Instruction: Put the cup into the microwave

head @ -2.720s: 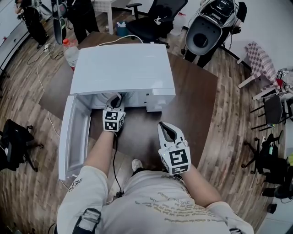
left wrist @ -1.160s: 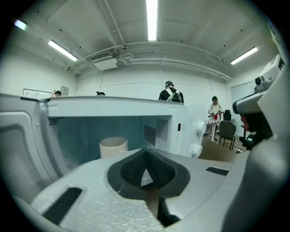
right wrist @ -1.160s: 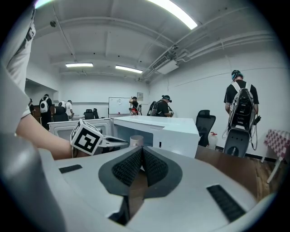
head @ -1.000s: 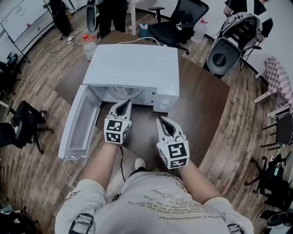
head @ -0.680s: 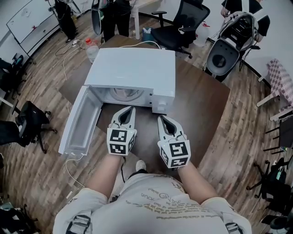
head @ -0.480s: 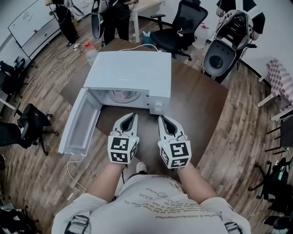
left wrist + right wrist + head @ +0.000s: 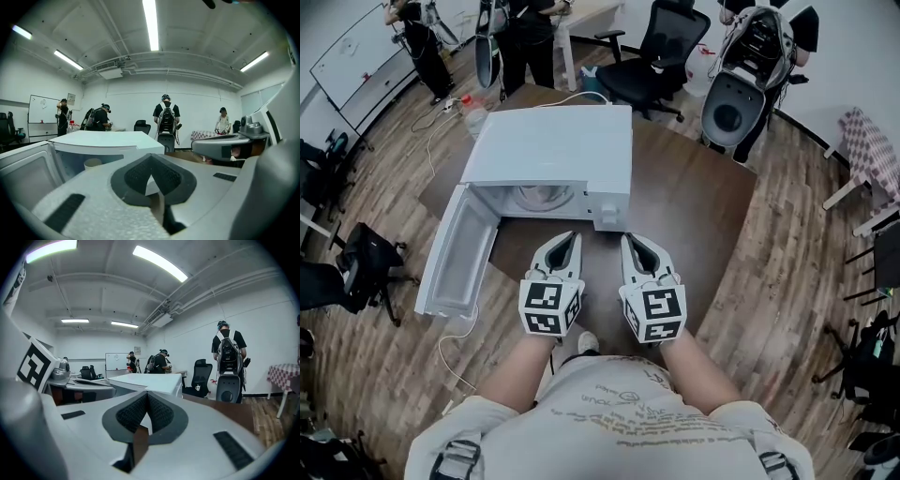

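Note:
The white microwave (image 7: 548, 150) stands on the brown table (image 7: 689, 211) with its door (image 7: 455, 253) swung open to the left. In the left gripper view a pale cup (image 7: 92, 163) stands upright inside the microwave's cavity (image 7: 70, 161). My left gripper (image 7: 563, 244) is shut and holds nothing, a short way in front of the opening. My right gripper (image 7: 636, 246) is beside it, also shut and empty, below the microwave's control side. The jaws meet in the left gripper view (image 7: 150, 165) and in the right gripper view (image 7: 146, 398), where the microwave (image 7: 150, 379) lies ahead to the left.
A black office chair (image 7: 661, 42) and a grey wheeled device (image 7: 736, 89) stand beyond the table. People stand at the far back left (image 7: 520, 33). A bottle (image 7: 473, 105) sits past the microwave's left corner. A white cable (image 7: 455, 333) trails on the wooden floor.
My left gripper has drawn back out of the microwave's opening toward me and now sits level with the right gripper. The right gripper has barely moved. The door stays open.

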A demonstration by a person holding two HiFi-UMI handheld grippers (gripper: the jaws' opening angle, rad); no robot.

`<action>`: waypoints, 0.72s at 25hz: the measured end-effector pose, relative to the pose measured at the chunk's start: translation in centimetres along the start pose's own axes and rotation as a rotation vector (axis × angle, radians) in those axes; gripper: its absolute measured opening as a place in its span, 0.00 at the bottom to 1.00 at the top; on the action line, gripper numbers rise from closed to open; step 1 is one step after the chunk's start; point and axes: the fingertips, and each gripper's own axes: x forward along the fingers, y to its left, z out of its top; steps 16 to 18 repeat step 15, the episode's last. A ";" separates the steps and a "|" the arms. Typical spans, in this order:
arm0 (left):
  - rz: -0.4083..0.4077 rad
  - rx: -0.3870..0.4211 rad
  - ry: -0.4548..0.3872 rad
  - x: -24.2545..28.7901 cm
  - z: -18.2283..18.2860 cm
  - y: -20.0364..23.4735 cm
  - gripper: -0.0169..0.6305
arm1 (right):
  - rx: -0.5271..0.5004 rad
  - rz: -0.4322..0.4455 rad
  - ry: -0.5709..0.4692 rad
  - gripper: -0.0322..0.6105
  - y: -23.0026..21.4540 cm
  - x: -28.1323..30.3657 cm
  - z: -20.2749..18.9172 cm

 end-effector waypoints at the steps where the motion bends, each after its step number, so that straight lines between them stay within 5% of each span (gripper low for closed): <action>1: -0.001 -0.006 0.000 0.1 0.0 -0.1 0.05 | 0.000 0.000 0.000 0.07 -0.1 -0.1 0.0; 18: 0.003 -0.015 -0.005 -0.3 0.1 -0.5 0.05 | -0.005 0.018 -0.001 0.07 -0.3 -0.5 0.3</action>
